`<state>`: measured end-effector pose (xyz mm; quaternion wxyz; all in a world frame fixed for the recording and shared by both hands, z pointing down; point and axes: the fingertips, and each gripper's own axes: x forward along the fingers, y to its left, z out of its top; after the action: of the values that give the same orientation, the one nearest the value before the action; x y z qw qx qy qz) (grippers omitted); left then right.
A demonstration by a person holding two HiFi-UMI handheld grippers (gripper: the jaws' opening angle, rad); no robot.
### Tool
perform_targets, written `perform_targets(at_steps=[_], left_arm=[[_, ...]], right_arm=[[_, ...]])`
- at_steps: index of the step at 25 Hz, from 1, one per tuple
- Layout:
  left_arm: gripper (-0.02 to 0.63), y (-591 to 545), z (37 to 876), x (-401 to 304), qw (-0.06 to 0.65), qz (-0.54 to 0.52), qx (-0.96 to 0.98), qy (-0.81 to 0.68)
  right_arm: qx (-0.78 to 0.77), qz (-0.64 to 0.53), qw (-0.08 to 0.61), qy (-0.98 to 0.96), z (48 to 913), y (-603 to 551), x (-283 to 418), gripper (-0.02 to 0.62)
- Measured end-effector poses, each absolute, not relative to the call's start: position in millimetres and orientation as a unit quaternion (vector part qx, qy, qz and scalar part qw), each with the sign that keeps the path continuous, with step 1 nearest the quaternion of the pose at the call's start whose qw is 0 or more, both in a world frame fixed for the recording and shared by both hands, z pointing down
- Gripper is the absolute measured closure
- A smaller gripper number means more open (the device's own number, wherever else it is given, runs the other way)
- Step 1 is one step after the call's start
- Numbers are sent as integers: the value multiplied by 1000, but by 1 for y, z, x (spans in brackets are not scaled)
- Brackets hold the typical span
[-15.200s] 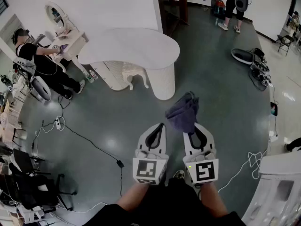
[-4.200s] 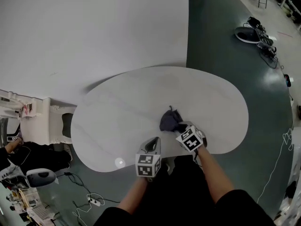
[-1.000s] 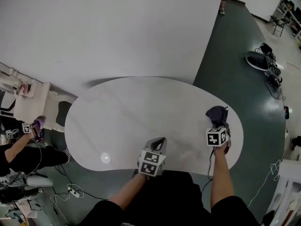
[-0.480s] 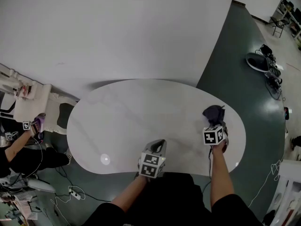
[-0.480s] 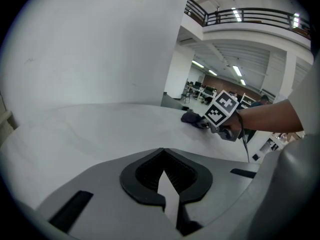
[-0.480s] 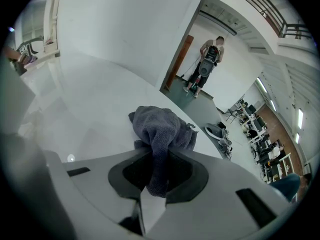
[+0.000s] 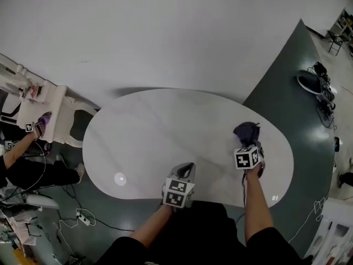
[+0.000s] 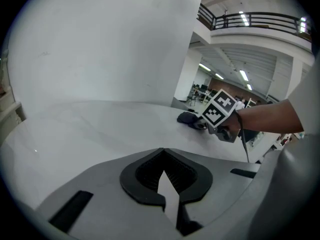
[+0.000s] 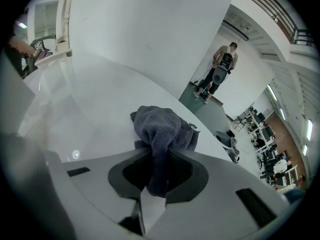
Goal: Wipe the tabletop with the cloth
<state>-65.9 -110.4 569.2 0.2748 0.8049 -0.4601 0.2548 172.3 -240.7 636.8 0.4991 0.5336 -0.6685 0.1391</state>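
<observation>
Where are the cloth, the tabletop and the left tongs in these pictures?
cloth [image 7: 246, 131]: head view, on its bunched dark fabric.
tabletop [image 7: 154, 137]: head view, on its bare white surface.
left tongs [image 8: 162, 150]: left gripper view, where the closed tips meet.

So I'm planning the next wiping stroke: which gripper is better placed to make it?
Right. The right gripper is shut on the cloth, which rests on the tabletop; the left gripper is shut, empty, at the near edge.
</observation>
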Motion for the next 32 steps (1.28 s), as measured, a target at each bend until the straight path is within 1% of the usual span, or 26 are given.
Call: perform_targets(at_steps=[15, 22, 32], left_arm=[[600, -106, 567, -123, 302, 231, 785, -489], [600, -105, 566, -153, 312, 217, 771, -512], [600, -94, 568, -211, 334, 198, 741, -547]], right_arm=[[479, 117, 508, -706, 635, -247, 70, 551], [430, 97, 511, -738, 634, -241, 1, 551], [388, 75, 520, -757, 635, -239, -76, 551]])
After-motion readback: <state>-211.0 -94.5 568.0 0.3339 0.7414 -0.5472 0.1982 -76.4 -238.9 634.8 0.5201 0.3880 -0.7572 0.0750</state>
